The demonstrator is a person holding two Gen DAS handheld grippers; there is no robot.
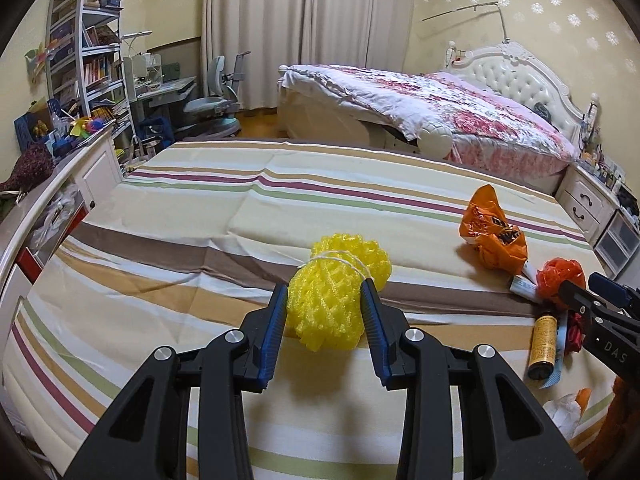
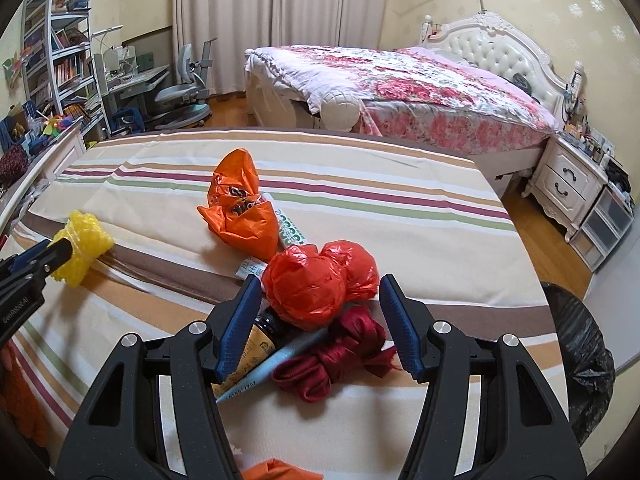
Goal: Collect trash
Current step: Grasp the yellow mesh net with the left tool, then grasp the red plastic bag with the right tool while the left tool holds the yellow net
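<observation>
Left tongs (image 1: 324,300) clenched on the yellow foam net (image 1: 338,294), blue pads pressing both its sides; net sits on the striped sheet (image 1: 200,208). Right tongs (image 2: 320,312) spread wide, gripping nothing. Between their tips: crumpled red bag (image 2: 316,284), with a brown bottle (image 2: 262,334) and red ribbon (image 2: 340,356) lying just below it. Beyond the red bag, an orange wrapper (image 2: 240,208), touching a white tube (image 2: 290,232). Black trash bag (image 2: 580,360) right of the right tongs, off the sheet. Far back: floral bed (image 2: 420,92).
</observation>
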